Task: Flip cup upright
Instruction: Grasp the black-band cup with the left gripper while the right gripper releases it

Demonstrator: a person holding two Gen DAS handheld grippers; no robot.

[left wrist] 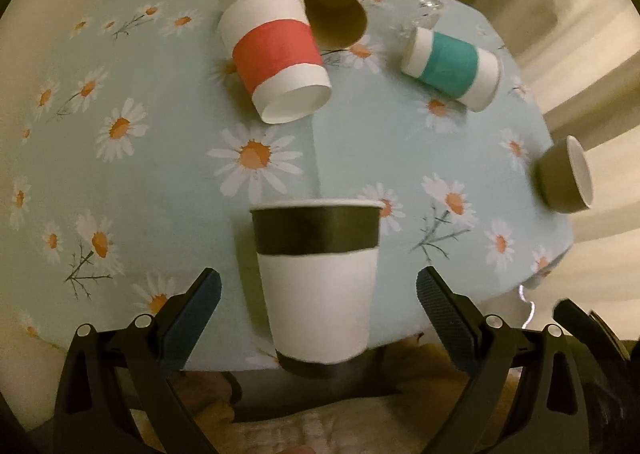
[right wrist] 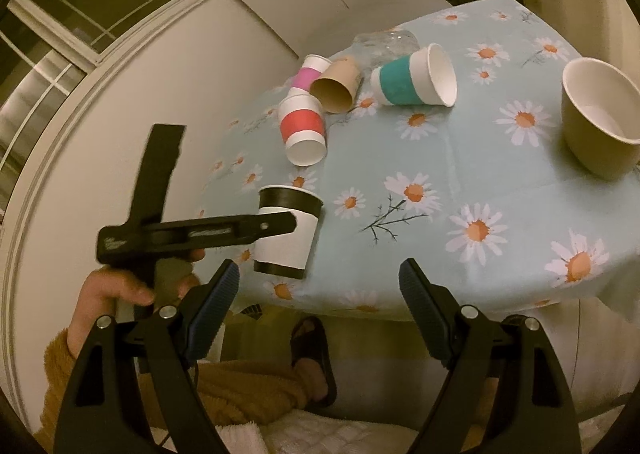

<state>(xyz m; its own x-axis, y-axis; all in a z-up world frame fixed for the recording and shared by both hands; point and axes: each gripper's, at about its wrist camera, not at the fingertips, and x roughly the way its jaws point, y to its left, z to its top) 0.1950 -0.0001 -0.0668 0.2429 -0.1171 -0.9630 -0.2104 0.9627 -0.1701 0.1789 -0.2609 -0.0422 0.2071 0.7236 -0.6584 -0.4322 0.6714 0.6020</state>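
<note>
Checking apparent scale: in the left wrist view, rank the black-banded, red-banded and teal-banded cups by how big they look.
1. black-banded cup, though nearest the camera
2. red-banded cup
3. teal-banded cup

Upright black-banded cup (left wrist: 318, 286) between open tool (left wrist: 319, 296)

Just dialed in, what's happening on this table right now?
The left gripper is open around the black-banded cup, which stands upright at the near edge of the daisy tablecloth; its fingers are not touching it. The right gripper is open and empty. The red-banded cup, teal-banded cup and others lie tipped over.
</note>
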